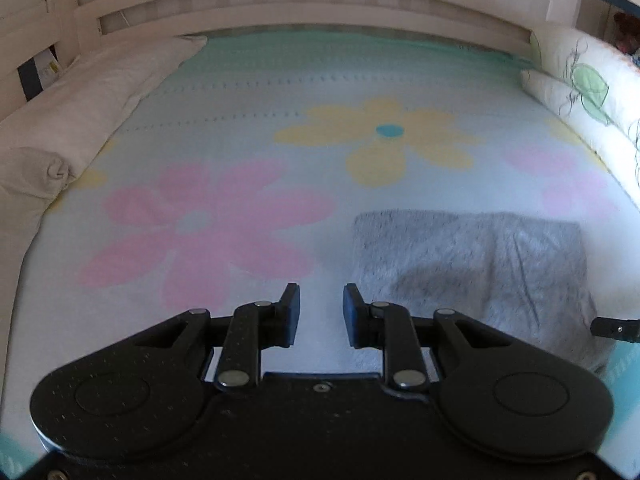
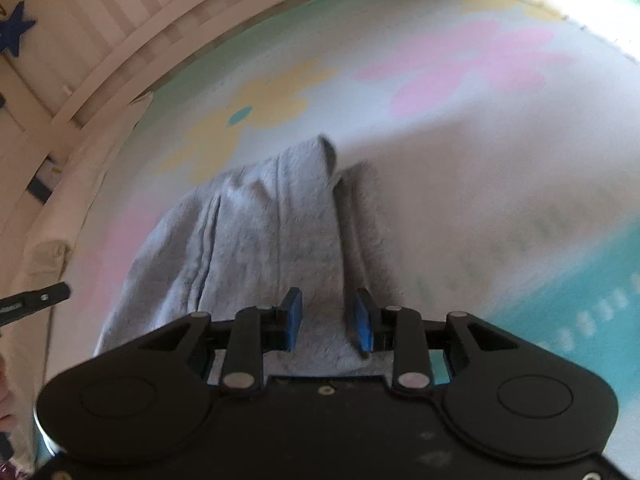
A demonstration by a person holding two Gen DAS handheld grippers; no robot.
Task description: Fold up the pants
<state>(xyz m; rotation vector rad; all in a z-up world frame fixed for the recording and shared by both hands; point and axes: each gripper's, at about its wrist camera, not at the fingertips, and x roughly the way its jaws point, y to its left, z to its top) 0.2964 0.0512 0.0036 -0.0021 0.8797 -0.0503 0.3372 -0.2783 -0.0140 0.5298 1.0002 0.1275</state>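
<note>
Grey pants (image 1: 472,276) folded near the bed (image 1: 248,120) front edge, left hand-held gripper (image 1: 321,314) agape over bare sheet, right hand-held gripper (image 2: 327,319) agape above the pants, blurred.

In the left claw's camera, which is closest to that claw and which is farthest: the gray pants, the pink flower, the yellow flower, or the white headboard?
1. Gray pants: just right of the left claw.
2. Pink flower: ahead, left.
3. Yellow flower: farther up the bed.
4. White headboard: at the far end.

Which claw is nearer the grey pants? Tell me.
Right. The right claw is open directly over the grey pants, fabric between its fingers. The left claw is open over the floral sheet, the pants off to its right.
</note>
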